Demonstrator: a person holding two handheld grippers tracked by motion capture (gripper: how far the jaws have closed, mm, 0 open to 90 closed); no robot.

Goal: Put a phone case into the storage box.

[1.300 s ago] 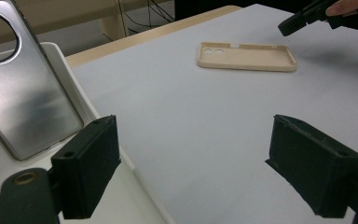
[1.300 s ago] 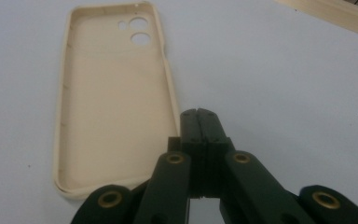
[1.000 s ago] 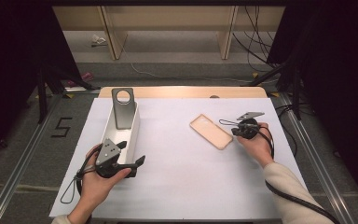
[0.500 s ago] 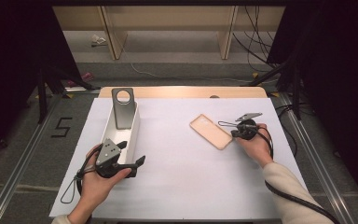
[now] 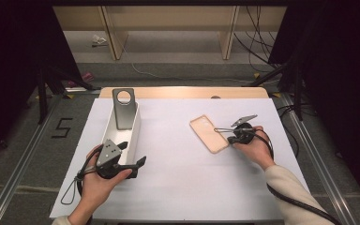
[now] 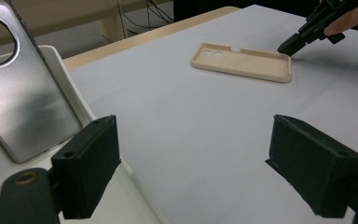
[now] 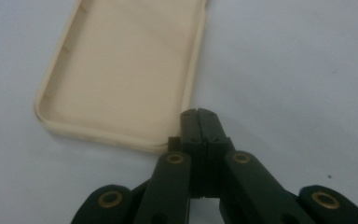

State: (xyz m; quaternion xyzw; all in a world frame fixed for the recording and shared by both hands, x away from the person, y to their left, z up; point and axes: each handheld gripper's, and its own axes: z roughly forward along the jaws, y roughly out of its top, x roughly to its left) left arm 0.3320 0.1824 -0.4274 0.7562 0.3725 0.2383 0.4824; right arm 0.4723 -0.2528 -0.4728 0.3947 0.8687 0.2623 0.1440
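Left gripper [image 5: 132,154] low at the near left, jaws spread wide; right gripper [image 5: 217,130] at the right, jaws pressed together.

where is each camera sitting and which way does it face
High view: above the person's side, looking forward and down on the table; forearms, left gripper and right gripper show.
Left gripper view: rides the left gripper, looking across the table between its open fingers; the silver phone stands in the white box.
Right gripper view: rides the right gripper, looking down past shut fingers.
All three share the beige phone case.
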